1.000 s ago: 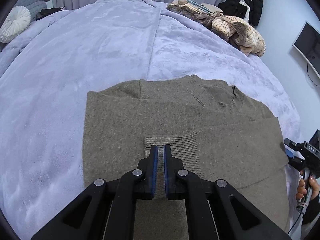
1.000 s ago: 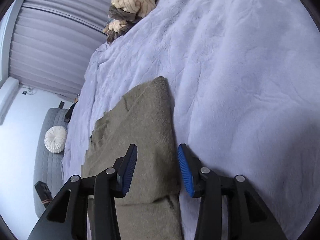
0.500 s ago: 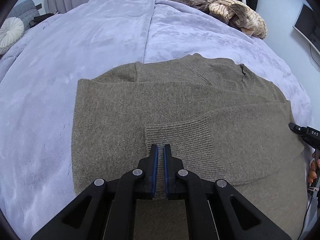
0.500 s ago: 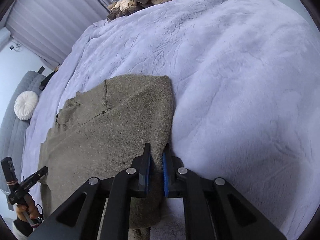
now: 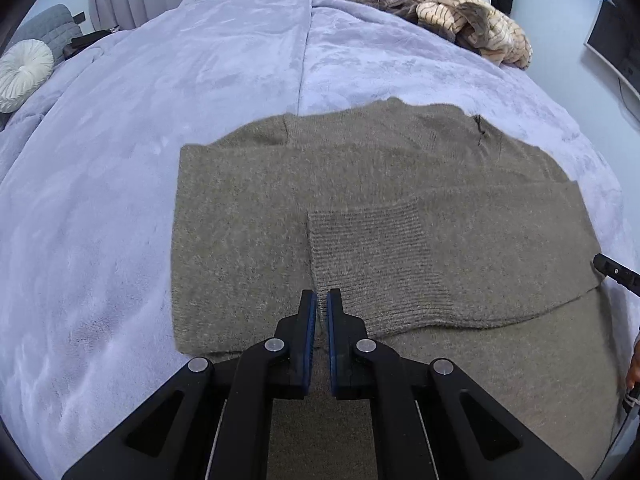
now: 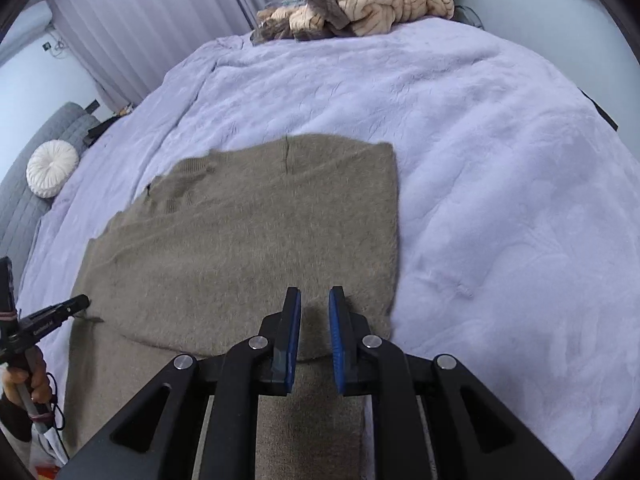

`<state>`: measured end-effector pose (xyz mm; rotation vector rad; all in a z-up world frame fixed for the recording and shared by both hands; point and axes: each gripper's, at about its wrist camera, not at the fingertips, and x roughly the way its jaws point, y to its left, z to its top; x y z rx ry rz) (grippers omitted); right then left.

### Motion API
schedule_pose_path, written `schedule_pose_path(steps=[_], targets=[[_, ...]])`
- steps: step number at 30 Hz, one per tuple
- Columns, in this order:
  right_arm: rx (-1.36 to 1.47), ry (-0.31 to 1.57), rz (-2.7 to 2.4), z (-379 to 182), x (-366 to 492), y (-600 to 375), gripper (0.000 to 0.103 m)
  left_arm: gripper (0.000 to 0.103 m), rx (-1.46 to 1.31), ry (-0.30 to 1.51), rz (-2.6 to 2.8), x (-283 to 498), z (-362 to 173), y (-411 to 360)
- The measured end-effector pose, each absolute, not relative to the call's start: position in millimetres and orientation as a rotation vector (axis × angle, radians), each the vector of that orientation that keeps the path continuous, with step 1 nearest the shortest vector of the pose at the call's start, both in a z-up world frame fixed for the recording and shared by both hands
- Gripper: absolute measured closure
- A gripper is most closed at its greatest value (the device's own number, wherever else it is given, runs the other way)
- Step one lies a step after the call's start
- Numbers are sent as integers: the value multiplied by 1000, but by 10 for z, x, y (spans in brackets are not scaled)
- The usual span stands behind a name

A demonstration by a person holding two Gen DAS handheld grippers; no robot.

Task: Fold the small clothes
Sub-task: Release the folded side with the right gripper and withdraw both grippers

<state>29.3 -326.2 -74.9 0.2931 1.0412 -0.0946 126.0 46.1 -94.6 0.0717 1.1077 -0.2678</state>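
Observation:
An olive-brown knitted sweater [image 5: 360, 168] lies flat on the lavender bed cover [image 5: 200, 60]. One sleeve is folded across it, and that sleeve's ribbed cuff [image 5: 372, 256] sits near the middle. My left gripper [image 5: 322, 296] is shut, tips at the cuff's left edge, with no fabric visible between the pads. In the right wrist view the sweater [image 6: 240, 240] has a straight folded right edge. My right gripper [image 6: 314, 294] hovers over its near right part. Its jaws are opening, a narrow gap shows, and nothing is between them.
A pile of cream and brown clothes [image 5: 460, 20] lies at the bed's far edge. A round white cushion [image 6: 52, 168] rests on a grey sofa at the left. A screen [image 5: 616, 48] hangs on the right wall. A hand [image 6: 28, 376] holds the left gripper's handle.
The right gripper went from wide open beside the sweater's edge to shut, then parted slightly, and it rolled and swung over the sweater. The left gripper stayed shut and sank a little toward the cuff.

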Motion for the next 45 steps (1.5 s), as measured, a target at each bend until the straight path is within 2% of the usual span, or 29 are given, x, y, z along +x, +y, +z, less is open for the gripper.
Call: schedule_pose_path(steps=[2, 7, 11, 14, 16, 18, 27, 35, 40, 41, 42, 43, 44, 45], targets=[[295, 1085, -104, -929, 293, -3265, 89, 96, 75, 1091, -259, 1221, -1002, 456], [401, 1060, -93, -892, 149, -3409, 90, 96, 74, 1090, -256, 1201, -972, 464], [428, 1048, -88, -796, 65, -3383, 85, 96, 57, 1086, -250, 1196, -984, 478], [506, 1048, -42, -779, 31, -3341, 79, 96, 63, 1083, -246, 1186, -982, 464], [575, 1055, 13, -800, 29, -3284, 63, 96, 62, 1084, -245, 1189, -983, 461], [606, 1064, 39, -834, 39, -3206, 56, 96, 58, 1084, -246, 1186, -984, 466], [806, 1094, 189, -1023, 181, -2782, 56, 96, -44, 1111, -274, 1100, -817, 541], [1014, 1168, 394, -1402, 586, -1914, 53, 96, -69, 1143, -242, 922, -896, 629], [1047, 1185, 361, -1593, 882, -1443, 53, 96, -114, 1144, -214, 862, -921, 801], [1040, 1187, 343, -1608, 925, -1380, 53, 96, -115, 1142, -211, 857, -920, 818], [1038, 1182, 330, -1612, 967, -1342, 59, 96, -117, 1138, -210, 852, -916, 831], [1037, 1176, 323, -1616, 998, -1310, 85, 96, -116, 1135, -209, 849, -914, 839], [1032, 1177, 320, -1618, 1022, -1270, 92, 96, -113, 1131, -206, 844, -911, 845], [1021, 1180, 319, -1614, 1031, -1242, 91, 96, -110, 1127, -201, 836, -907, 849]])
